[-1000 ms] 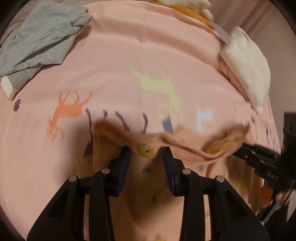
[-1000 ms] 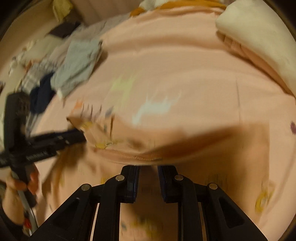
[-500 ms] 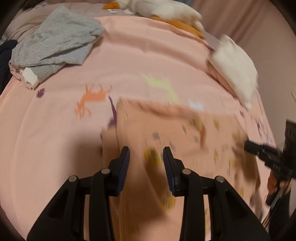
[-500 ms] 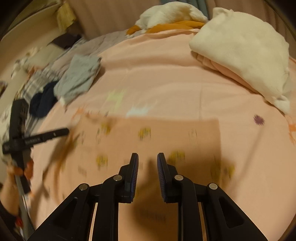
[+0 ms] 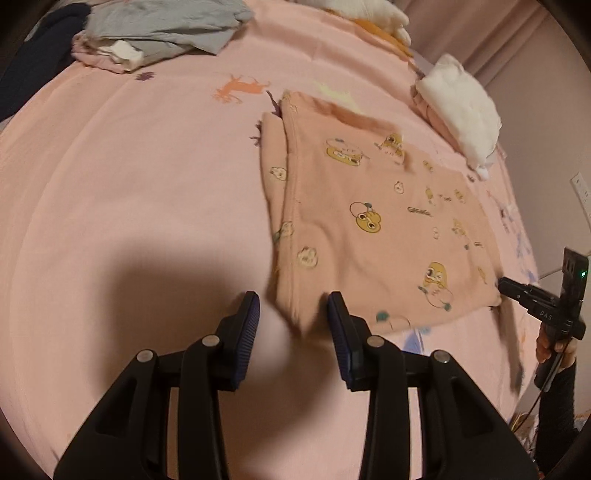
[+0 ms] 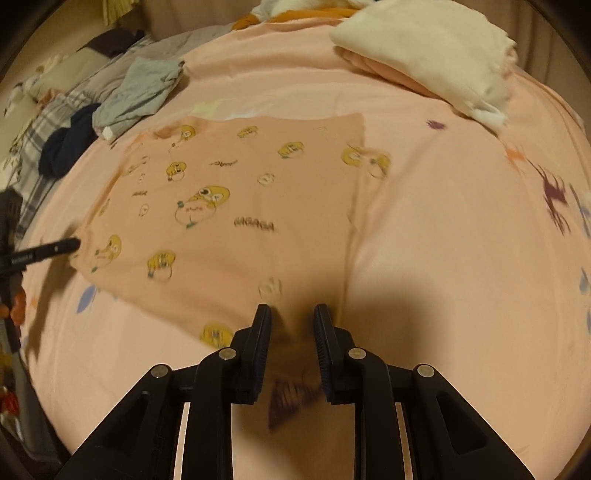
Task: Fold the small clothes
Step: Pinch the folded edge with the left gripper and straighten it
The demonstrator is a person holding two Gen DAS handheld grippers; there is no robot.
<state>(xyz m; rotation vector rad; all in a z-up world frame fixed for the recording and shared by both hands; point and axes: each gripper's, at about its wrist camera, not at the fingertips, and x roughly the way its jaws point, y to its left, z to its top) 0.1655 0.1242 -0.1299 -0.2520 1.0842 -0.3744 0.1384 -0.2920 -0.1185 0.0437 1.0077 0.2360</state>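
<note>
A small pink garment [image 5: 373, 229] printed with yellow cartoon faces lies folded flat on the pink bed sheet [image 5: 129, 192]; it also shows in the right wrist view [image 6: 229, 206]. My left gripper [image 5: 293, 314] is open just at the garment's near corner, holding nothing. My right gripper [image 6: 291, 325] is open at the garment's near edge, empty. The right gripper also shows at the garment's far corner in the left wrist view [image 5: 517, 288]. The left gripper shows at the left in the right wrist view [image 6: 55, 247].
A grey garment [image 5: 162, 29] and a dark blue one [image 6: 66, 144] lie crumpled at the back. A white folded pile [image 6: 424, 48] on pink cloth sits at the bed's far side. A wall [image 5: 535, 55] stands beyond.
The garment was held up by both grippers, then laid down flat on the sheet. Both grippers have let go and pulled back toward its near edges.
</note>
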